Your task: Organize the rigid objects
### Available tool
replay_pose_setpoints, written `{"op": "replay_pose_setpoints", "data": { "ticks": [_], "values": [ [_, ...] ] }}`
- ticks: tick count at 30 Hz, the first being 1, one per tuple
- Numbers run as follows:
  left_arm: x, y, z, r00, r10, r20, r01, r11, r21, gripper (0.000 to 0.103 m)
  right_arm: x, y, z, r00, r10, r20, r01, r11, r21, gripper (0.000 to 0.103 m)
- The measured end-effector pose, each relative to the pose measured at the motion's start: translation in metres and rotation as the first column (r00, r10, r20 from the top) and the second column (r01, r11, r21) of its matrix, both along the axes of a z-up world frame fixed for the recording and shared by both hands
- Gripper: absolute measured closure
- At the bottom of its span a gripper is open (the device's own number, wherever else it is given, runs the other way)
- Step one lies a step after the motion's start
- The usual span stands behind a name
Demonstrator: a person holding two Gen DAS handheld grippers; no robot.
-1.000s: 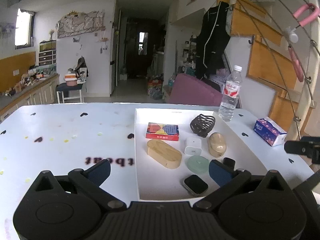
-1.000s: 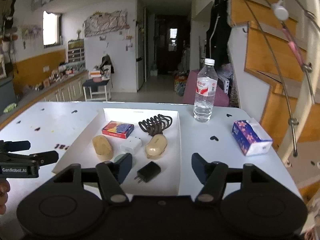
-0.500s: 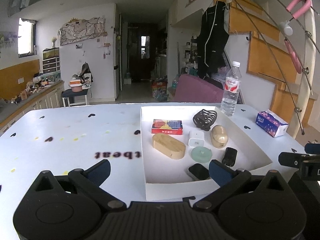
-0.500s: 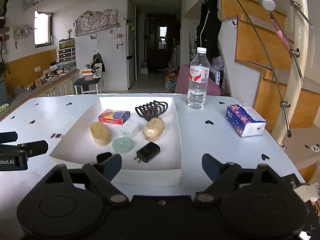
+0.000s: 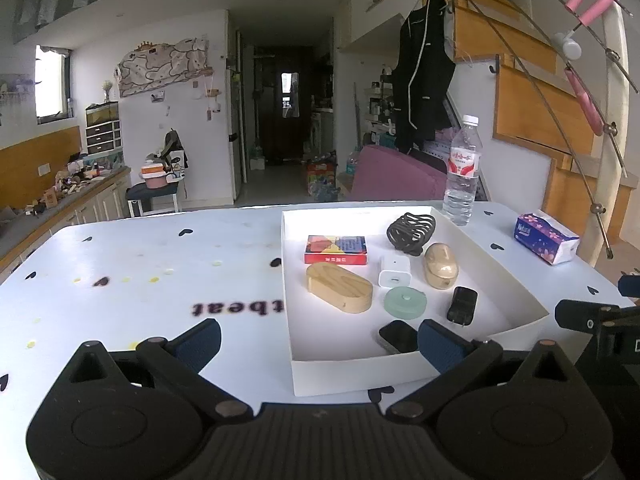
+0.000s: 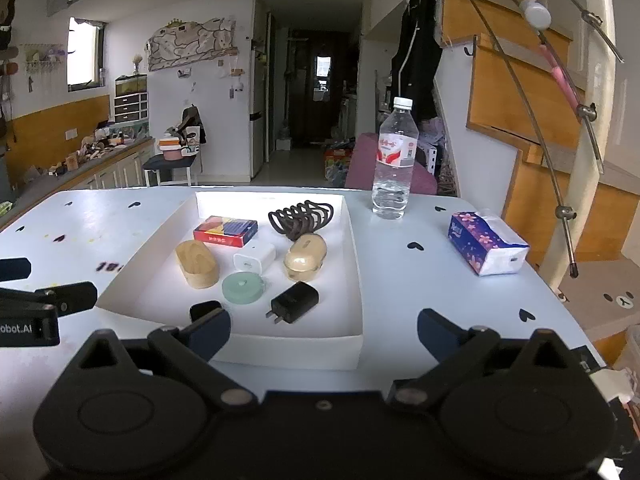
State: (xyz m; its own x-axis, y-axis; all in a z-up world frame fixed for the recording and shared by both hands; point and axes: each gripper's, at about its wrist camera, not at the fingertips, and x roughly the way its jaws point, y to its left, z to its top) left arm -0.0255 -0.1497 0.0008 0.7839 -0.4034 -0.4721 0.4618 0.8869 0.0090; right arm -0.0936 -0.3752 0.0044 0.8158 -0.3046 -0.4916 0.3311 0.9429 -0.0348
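- A white worktop [image 5: 140, 264] dotted with small dark hearts is seen from two cameras held at its near edge, so that the whole tray is kept in view.
- A shallow white tray [image 6: 356, 272] is set on the worktop, with the small rigid objects gathered inside it, which suggests that the sorting is largely done.
- The left gripper [image 5: 318, 340] is held with its jaws wide apart and nothing between them, low over the tray's near left corner.
- The right gripper [image 6: 324, 330] is likewise spread wide and empty, held in front of the tray's near wall, probably ready for a next pick.
- A clear water bottle [image 6: 394, 160] is stood upright beyond the tray's far right corner, outside it.
- A tissue pack [image 6: 486, 242] is laid on the worktop well to the right of the tray.
- Inside the tray, at the back, a red and blue box [image 6: 225, 231] and a black hair claw [image 6: 300, 218] are placed side by side.
- In the middle row, a wooden oval case [image 5: 339, 287], a white charger cube [image 5: 395, 271] and a gold oval case [image 5: 440, 265] are spaced apart.
- Nearer the front, a pale green disc [image 6: 243, 288] and a black plug adapter [image 6: 295, 301] are laid.
- A small dark rounded object [image 5: 396, 336] is left by the near wall, partly hidden by a finger.
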Motion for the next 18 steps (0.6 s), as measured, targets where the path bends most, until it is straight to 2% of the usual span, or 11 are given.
{"op": "replay_pose_setpoints", "data": {
  "ticks": [18],
  "values": [
    [0.0002,0.0018,-0.0009,1.000,0.004,-0.004,-0.004,1.000,-0.004,0.000,0.0000,0.0021,0.0008,1.000,-0.009,0.001,0.009,1.000,0.002,0.002]
  ]
}}
